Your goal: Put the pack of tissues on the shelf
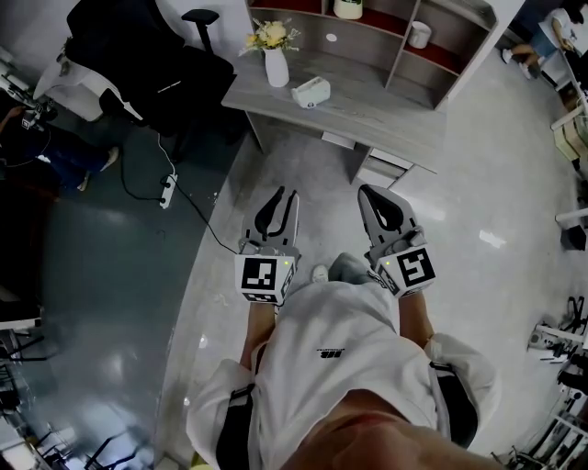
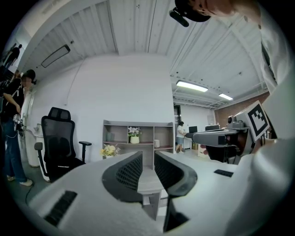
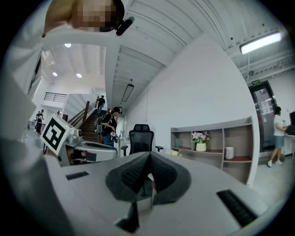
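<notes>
— So, starting at the left, what could go wrong?

— A power strip (image 1: pixel 167 190) lies on the floor (image 1: pixel 303 174), left of the way to the desk (image 1: pixel 386 119). A step that way could catch a foot. Next is the left gripper (image 1: pixel 290 193). Its jaws stand a little apart with nothing between them, and I'd judge that gap too narrow for the pack unless it widens.

— And on the desk?

— The vase (image 1: pixel 276 66) stands near the tissues (image 1: pixel 310 92), on their left, so a reach from that side could tip it. The pack looks soft, and a hard pinch might crush it or let it slide out.

— The right gripper (image 1: pixel 367 190)?

— Its jaws are pressed together and hold nothing, so it must spread them before it can take anything. Both grippers are well apart from the desk.

— The shelf (image 1: pixel 404 50)?

— It already carries a pot (image 1: pixel 347 7) and a cup (image 1: pixel 419 34), and careless placing could bump either.

— What does each view add?

— Only the head view shows the tissues lying on the desk. The left gripper view shows the gap between its jaws, but they cover the spot where the pack would be. The right gripper view shows its jaws meeting at the tips. It also shows people (image 3: pixel 109 126) by a staircase (image 3: pixel 90 123), which the head view misses.
</notes>
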`<state>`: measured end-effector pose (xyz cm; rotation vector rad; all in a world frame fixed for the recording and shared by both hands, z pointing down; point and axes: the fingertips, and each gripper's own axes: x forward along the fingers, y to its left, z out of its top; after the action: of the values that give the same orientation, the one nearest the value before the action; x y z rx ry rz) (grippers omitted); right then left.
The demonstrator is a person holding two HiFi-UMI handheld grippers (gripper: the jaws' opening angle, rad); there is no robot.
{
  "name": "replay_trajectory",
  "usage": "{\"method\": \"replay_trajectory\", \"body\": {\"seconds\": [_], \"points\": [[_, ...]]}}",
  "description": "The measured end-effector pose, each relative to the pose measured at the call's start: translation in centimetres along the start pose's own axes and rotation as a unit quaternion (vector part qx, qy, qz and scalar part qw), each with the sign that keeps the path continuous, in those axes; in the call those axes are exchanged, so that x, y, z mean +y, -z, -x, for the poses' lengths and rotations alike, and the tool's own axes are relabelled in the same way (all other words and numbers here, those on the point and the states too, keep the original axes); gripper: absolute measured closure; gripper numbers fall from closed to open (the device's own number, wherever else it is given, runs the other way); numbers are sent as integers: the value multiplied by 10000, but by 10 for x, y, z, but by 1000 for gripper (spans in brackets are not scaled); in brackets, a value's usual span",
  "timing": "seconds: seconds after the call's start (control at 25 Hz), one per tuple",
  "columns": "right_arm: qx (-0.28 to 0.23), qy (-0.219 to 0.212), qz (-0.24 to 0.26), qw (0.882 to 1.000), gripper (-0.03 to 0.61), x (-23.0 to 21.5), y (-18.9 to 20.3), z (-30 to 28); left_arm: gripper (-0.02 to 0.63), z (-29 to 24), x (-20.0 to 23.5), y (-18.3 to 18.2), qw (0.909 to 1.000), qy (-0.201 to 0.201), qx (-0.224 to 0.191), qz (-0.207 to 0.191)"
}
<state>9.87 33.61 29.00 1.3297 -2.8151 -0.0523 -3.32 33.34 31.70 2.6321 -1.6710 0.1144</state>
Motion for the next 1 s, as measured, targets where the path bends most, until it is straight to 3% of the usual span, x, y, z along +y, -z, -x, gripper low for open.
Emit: {"method": "replay_trajectory", "body": {"seconds": [0.64, 1.0], "points": [[33, 200, -96, 9997, 552, -56, 10, -74, 518, -84, 41, 0, 9995, 293, 23, -88], [102, 71, -18, 9999, 552, -96, 3, -135, 518, -144, 69, -17, 9991, 398, -134, -81]]}}
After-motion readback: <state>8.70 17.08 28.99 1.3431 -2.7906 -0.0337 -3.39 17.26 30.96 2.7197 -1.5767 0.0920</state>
